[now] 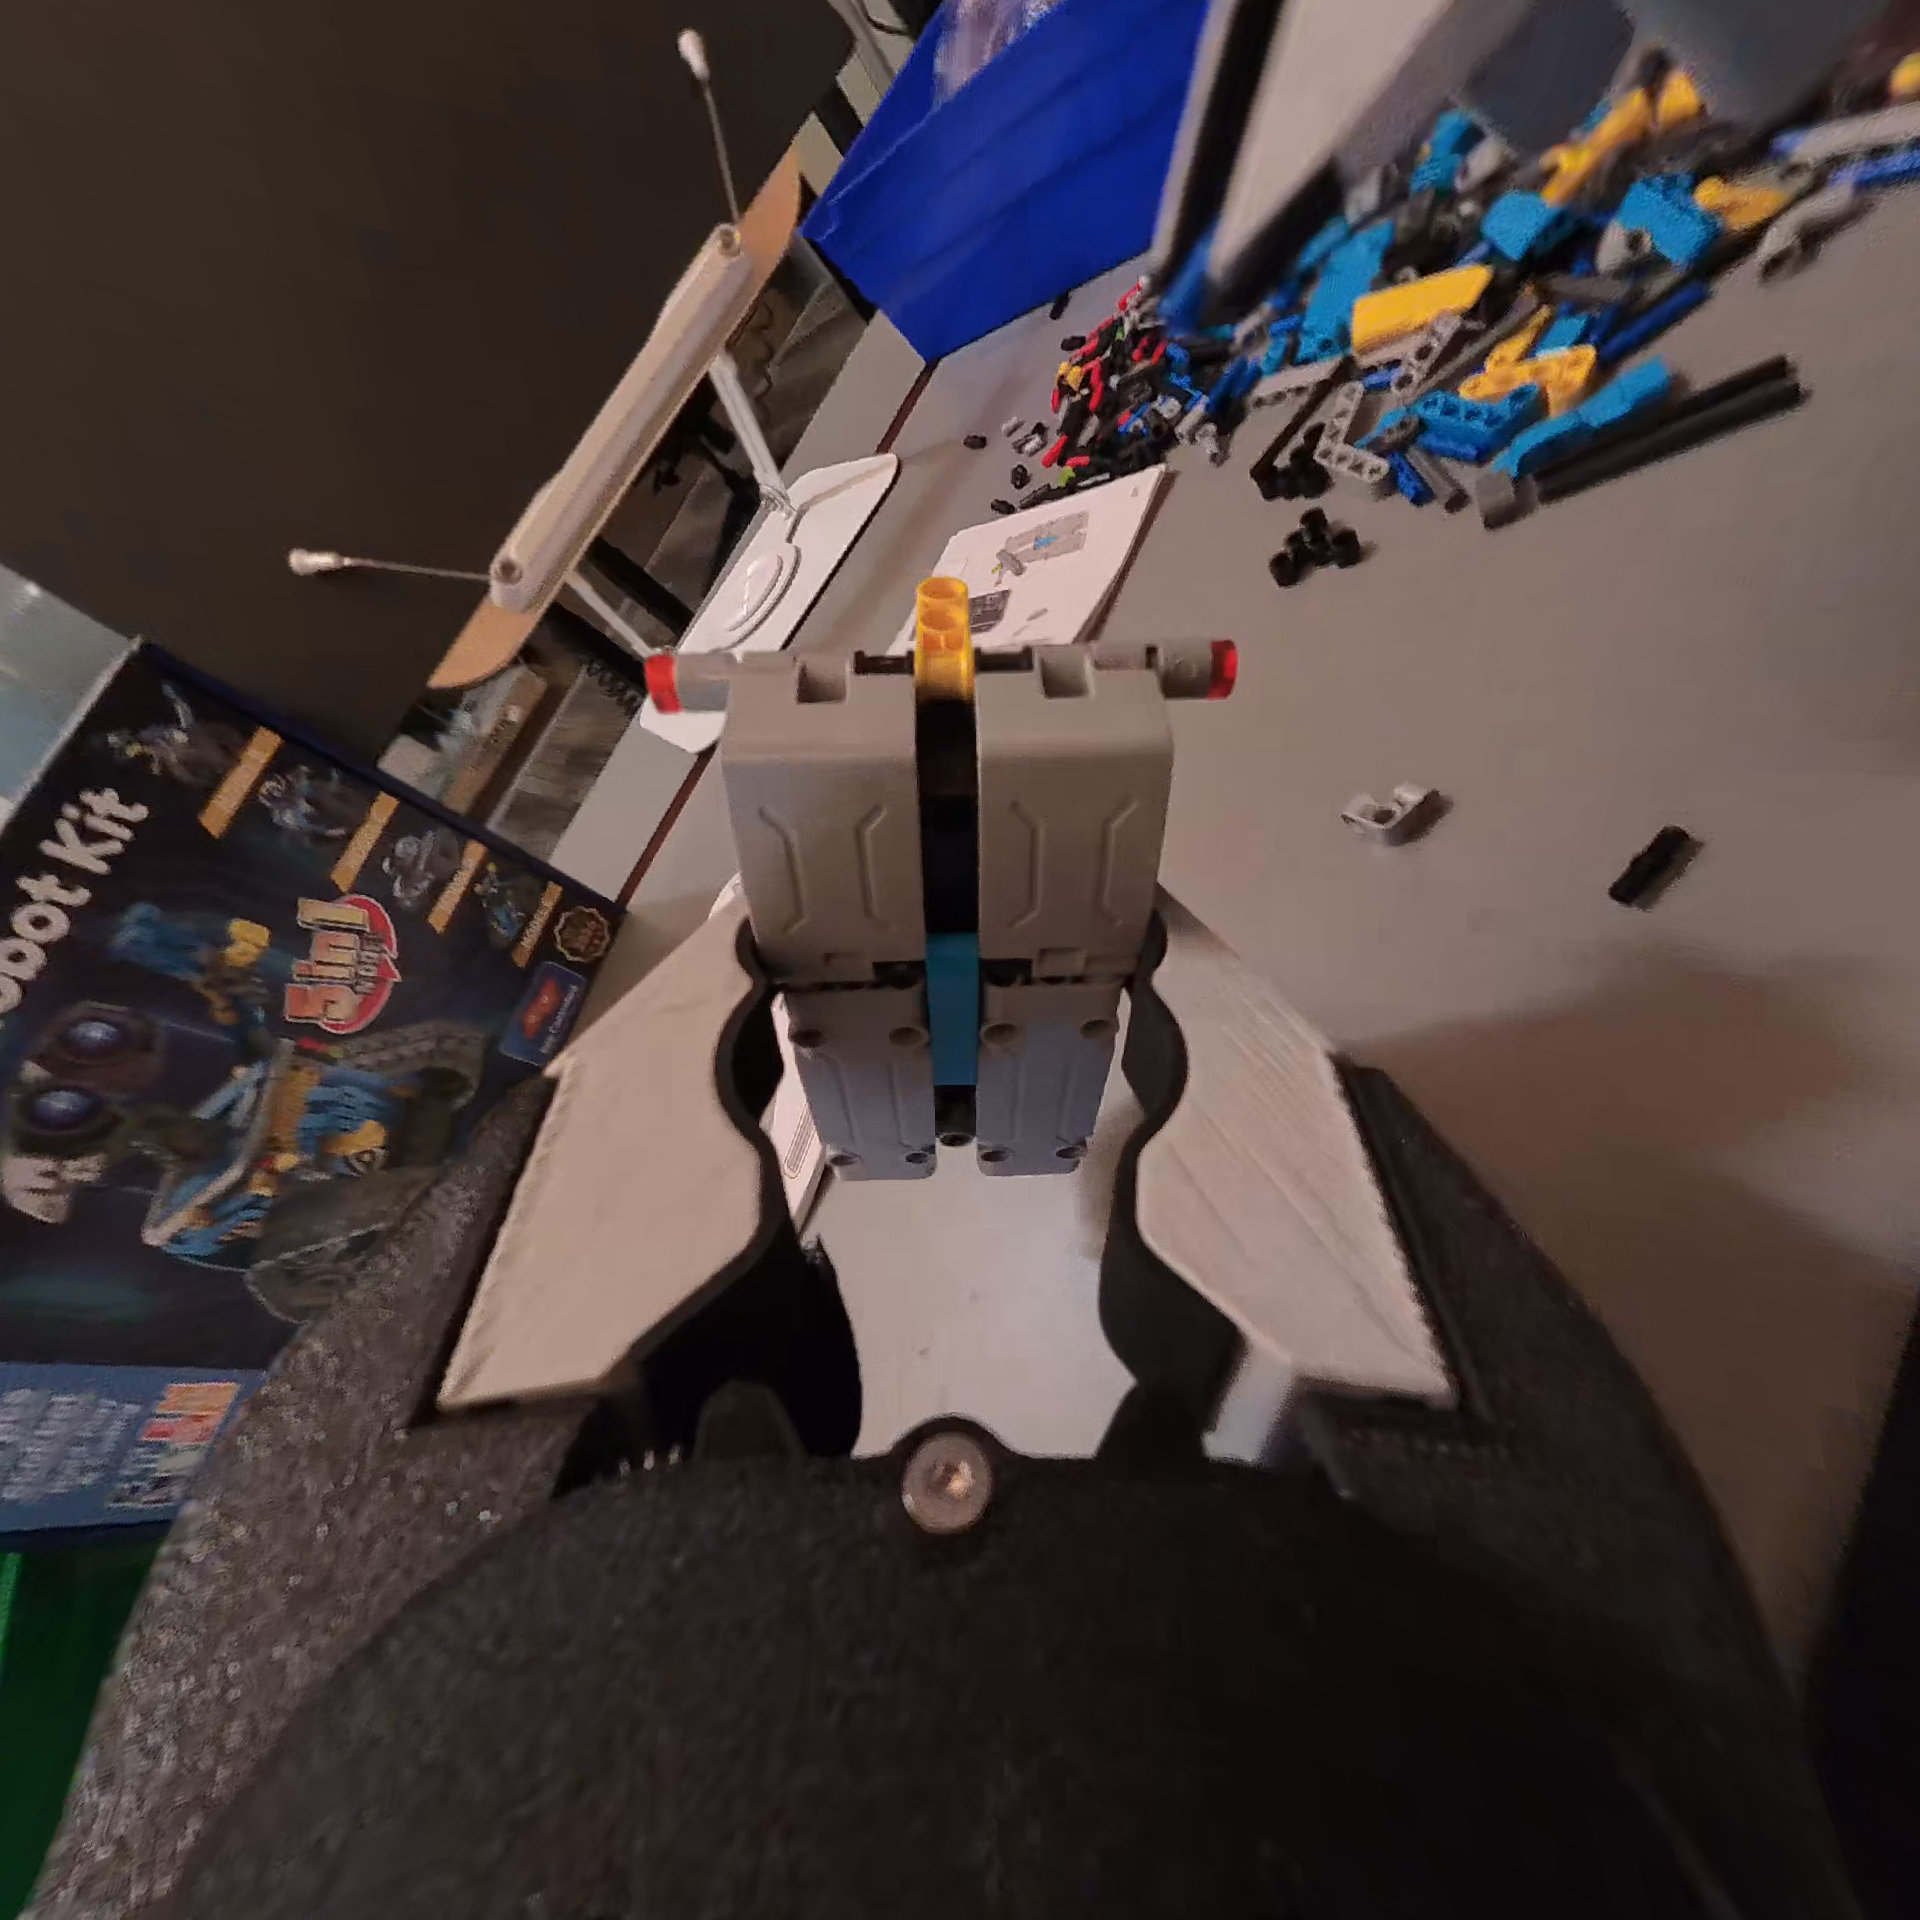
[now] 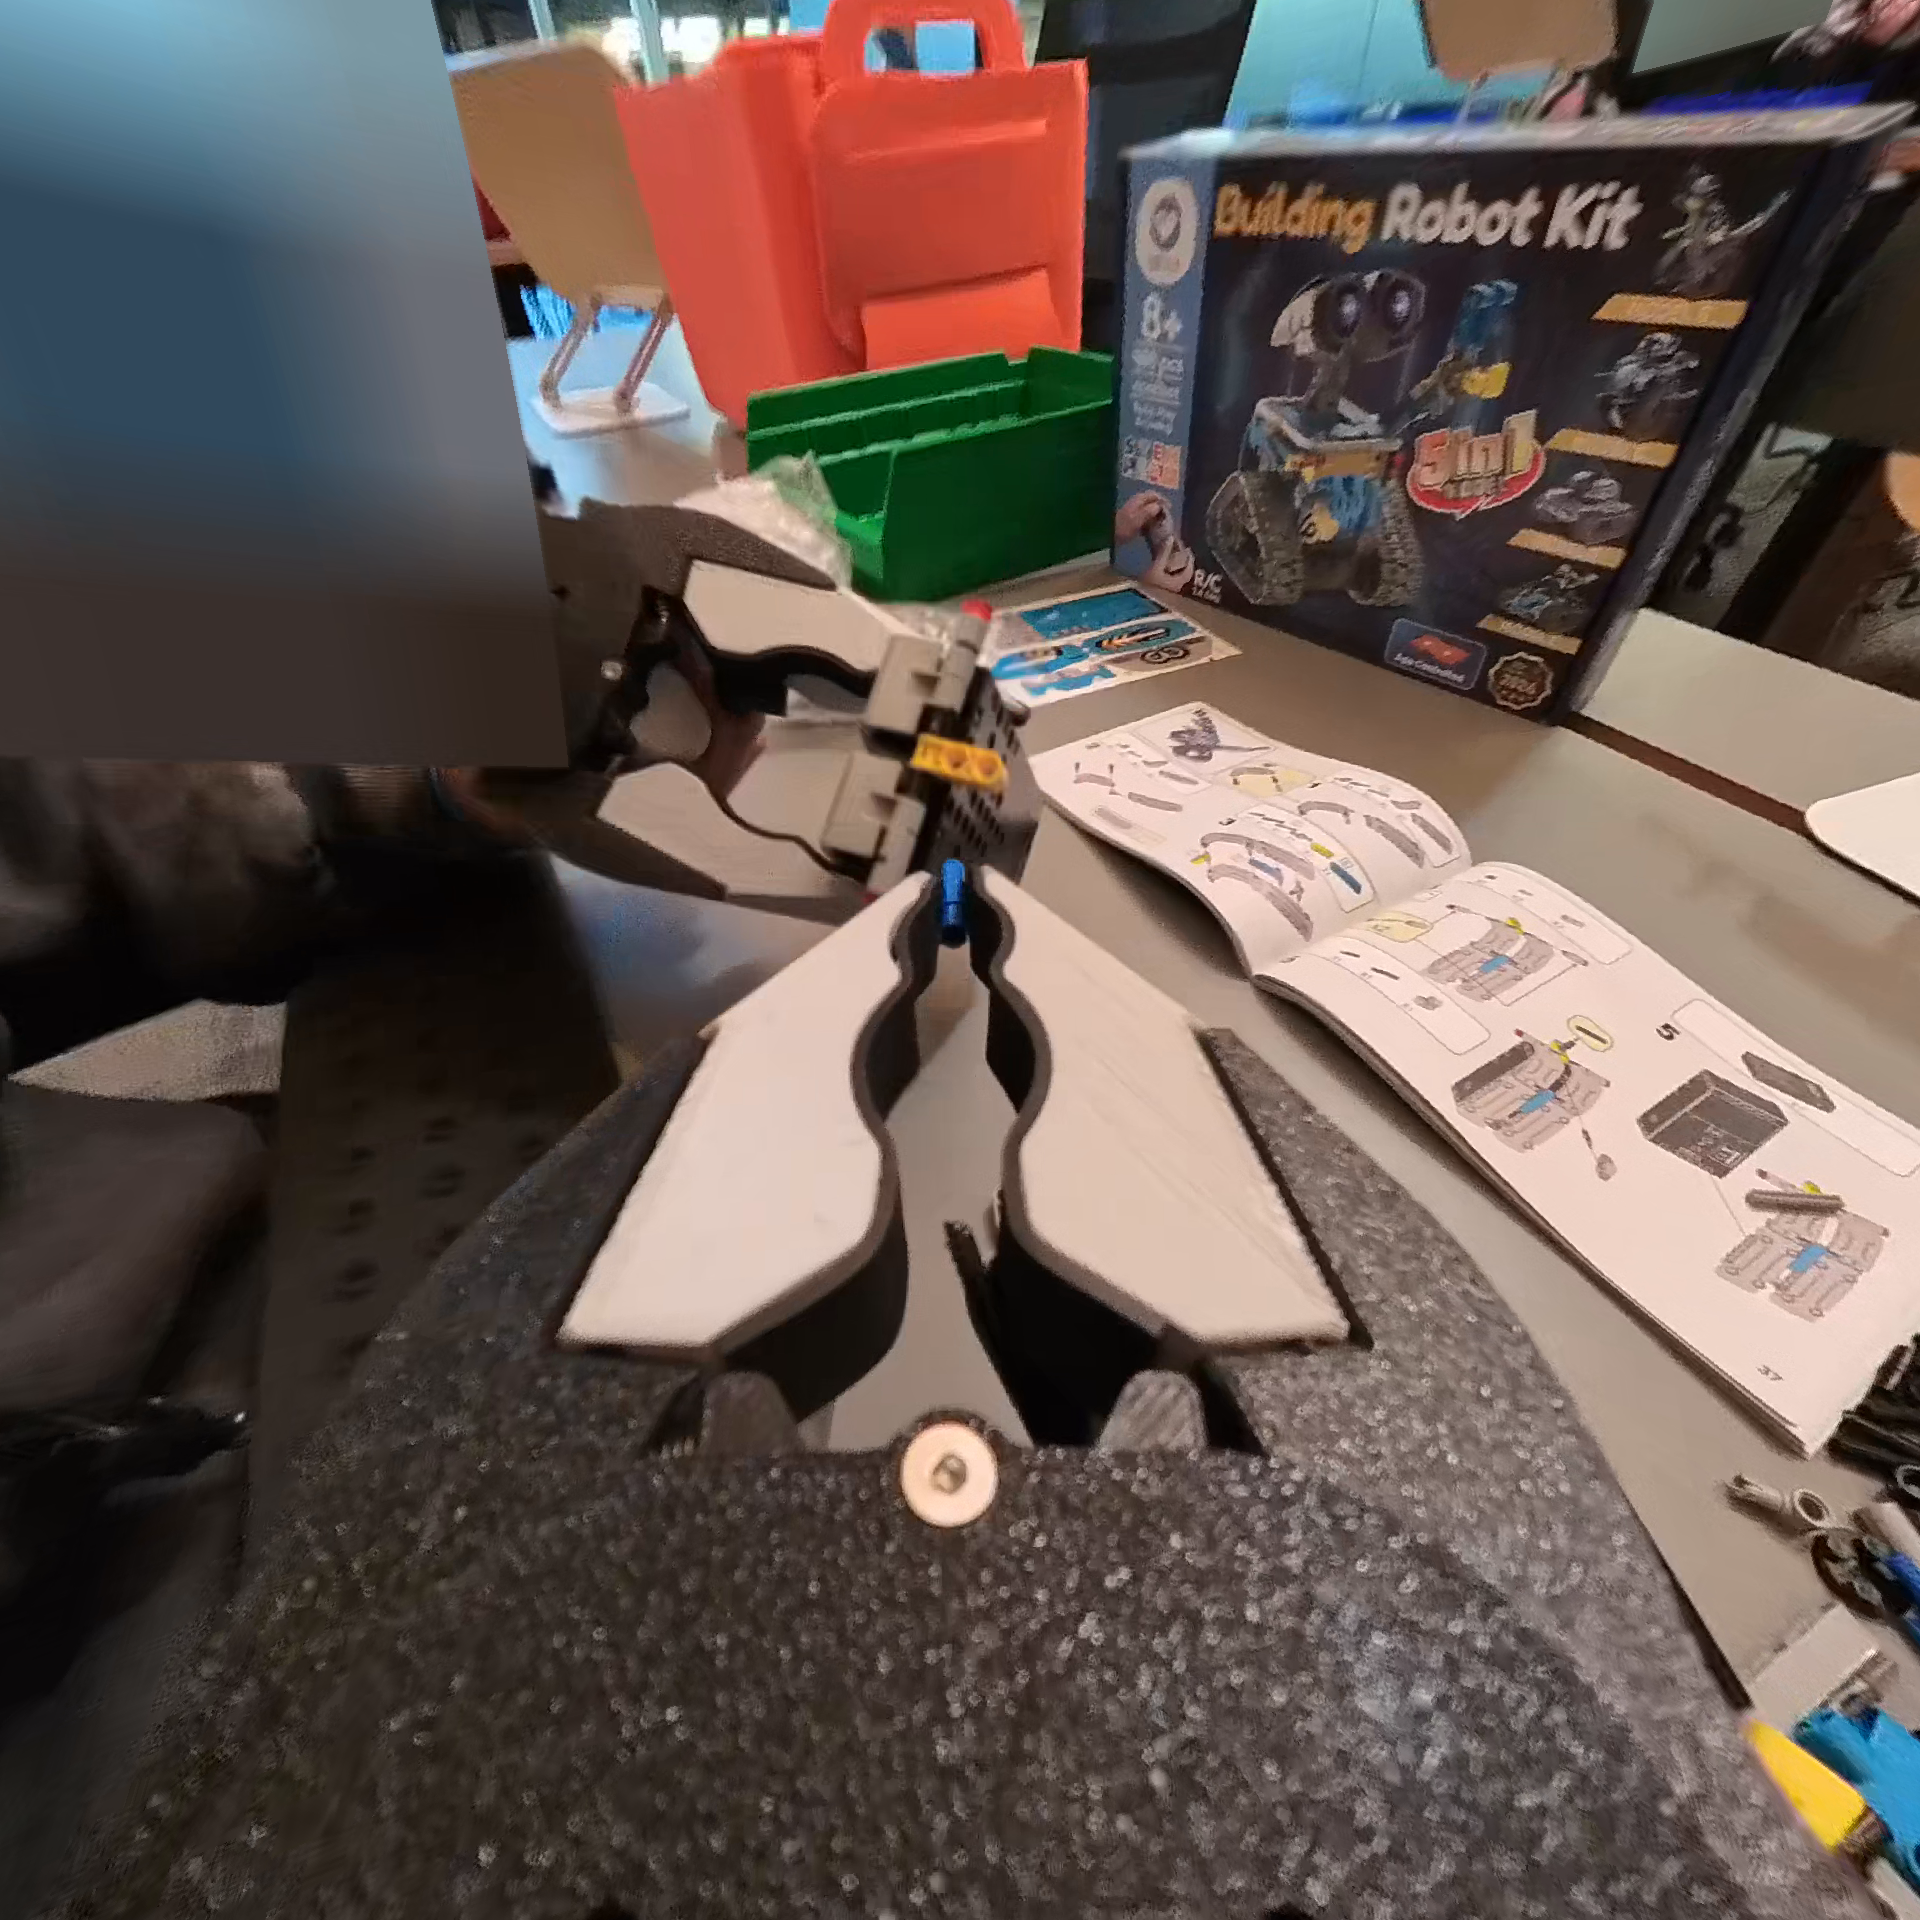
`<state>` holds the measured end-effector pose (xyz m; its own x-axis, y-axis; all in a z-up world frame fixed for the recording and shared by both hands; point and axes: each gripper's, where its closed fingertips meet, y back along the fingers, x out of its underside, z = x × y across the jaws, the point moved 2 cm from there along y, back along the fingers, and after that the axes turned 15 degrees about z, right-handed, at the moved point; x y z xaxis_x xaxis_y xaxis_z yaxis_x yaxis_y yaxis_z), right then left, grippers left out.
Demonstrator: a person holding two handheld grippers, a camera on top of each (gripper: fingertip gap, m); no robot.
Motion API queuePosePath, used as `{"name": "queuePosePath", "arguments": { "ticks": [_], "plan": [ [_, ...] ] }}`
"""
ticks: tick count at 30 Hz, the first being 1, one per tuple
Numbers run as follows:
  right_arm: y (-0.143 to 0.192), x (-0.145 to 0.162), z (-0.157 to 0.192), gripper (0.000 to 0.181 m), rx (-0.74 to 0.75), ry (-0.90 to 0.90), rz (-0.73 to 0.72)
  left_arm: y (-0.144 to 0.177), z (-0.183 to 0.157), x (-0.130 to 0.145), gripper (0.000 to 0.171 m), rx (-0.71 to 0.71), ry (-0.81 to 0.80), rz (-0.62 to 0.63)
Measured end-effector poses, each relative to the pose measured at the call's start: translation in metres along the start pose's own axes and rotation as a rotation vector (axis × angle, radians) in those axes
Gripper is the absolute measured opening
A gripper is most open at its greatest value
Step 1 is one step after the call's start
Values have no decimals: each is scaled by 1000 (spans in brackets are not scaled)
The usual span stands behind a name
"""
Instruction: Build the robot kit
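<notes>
Gripping a blocky grey plastic brick assembly (image 1: 948,883) by its lower half, the left claw (image 1: 948,997) stands part-open, its two pale fingers (image 1: 644,1122) pressed on the assembly's flat side panels and holding it above the grey bench (image 1: 1507,1039). The assembly has a black core, a teal strip down its middle, a yellow holed beam (image 1: 943,632) at the far end and a red-tipped grey axle (image 1: 1195,667) sticking out on each side. It looks rigid and fairly light, though pressed-together pieces could pop apart under twisting; the broad side panels seem the safest hold, and the thin axle ends the poorest.

The right claw (image 2: 953,909) is nearly closed, pinching a small blue plastic pin (image 2: 952,902) at its very tips, just beside the black face of the assembly. So small and smooth a pin would likely slip or tilt unless held squarely across its shaft.

Nearby lie an open white instruction booklet (image 2: 1507,1039), a dark printed kit box (image 2: 1455,416), a green plastic bin (image 2: 935,468) and an orange carry case (image 2: 862,208). Loose blue, yellow and black bricks (image 1: 1455,343) are scattered farther off.
</notes>
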<state>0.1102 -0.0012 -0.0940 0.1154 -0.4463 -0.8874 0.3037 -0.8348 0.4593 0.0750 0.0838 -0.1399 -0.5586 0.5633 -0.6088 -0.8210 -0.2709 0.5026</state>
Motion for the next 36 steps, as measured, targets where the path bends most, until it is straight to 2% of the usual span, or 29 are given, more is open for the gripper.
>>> {"name": "queuePosePath", "arguments": {
  "ticks": [7,12,18,24,29,36],
  "plan": [
    [-18,15,9,3,179,219,207,-1,-23,-7,65,-31,-137,4],
    [-18,14,11,3,303,323,200,-3,-29,-5,65,-47,-188,29],
    [-26,23,12,3,323,377,279,-3,-32,-2,64,-73,-246,47],
    [-27,27,13,3,293,420,291,-2,-35,1,64,-79,-290,62],
    [-29,27,12,3,358,454,323,-4,-37,2,64,-117,-345,94],
    [-33,33,14,3,335,457,353,-5,-37,6,64,-99,-327,112]
  ]
}}
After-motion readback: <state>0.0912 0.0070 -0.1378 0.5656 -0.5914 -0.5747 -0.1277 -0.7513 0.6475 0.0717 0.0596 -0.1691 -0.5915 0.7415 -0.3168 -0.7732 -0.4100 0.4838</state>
